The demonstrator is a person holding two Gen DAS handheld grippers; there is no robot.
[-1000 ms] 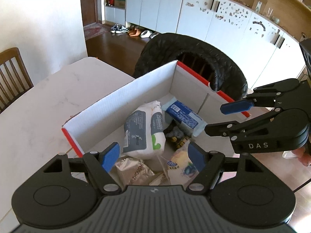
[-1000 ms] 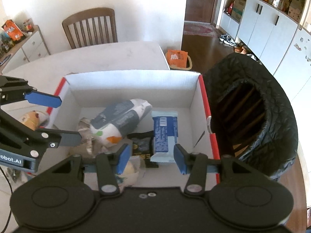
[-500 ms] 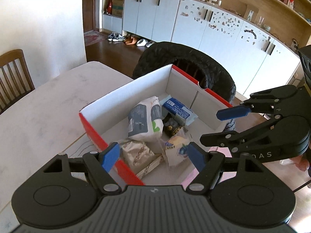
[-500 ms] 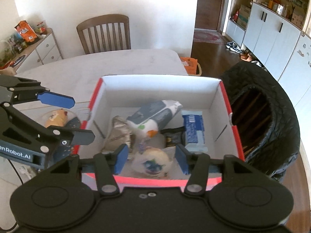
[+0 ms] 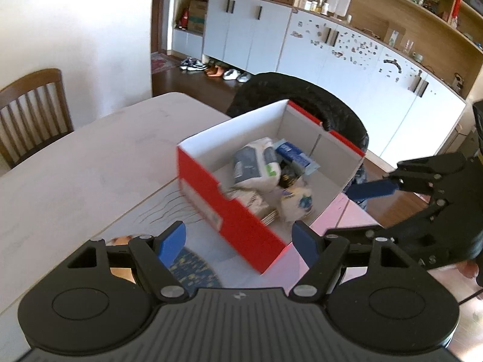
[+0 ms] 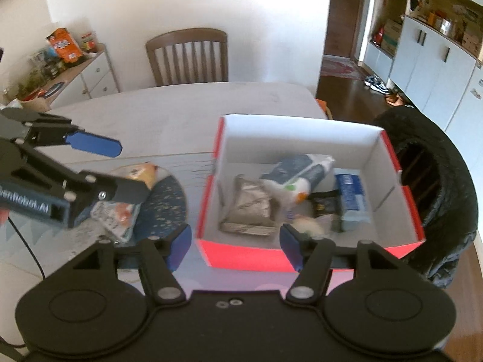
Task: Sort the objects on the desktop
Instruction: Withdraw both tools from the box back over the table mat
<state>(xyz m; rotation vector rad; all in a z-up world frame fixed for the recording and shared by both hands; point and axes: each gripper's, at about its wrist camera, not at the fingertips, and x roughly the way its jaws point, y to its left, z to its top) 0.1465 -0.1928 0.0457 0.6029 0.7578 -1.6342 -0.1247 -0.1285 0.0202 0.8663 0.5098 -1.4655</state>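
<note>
Both the left gripper (image 5: 238,241) and right gripper (image 6: 234,246) gape wide, empty. The snack packet (image 6: 116,217) left of the right fingers looks light, crinkly, probably slippery; pinch its edge.

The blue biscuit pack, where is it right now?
Right wrist view: the blue biscuit pack lies inside the red box, at its right wall.

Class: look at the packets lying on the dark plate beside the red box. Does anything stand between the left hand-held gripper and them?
Nothing visible does. The left hand-held gripper hangs open just above the packets on the dark plate, apart from the red box.
</note>
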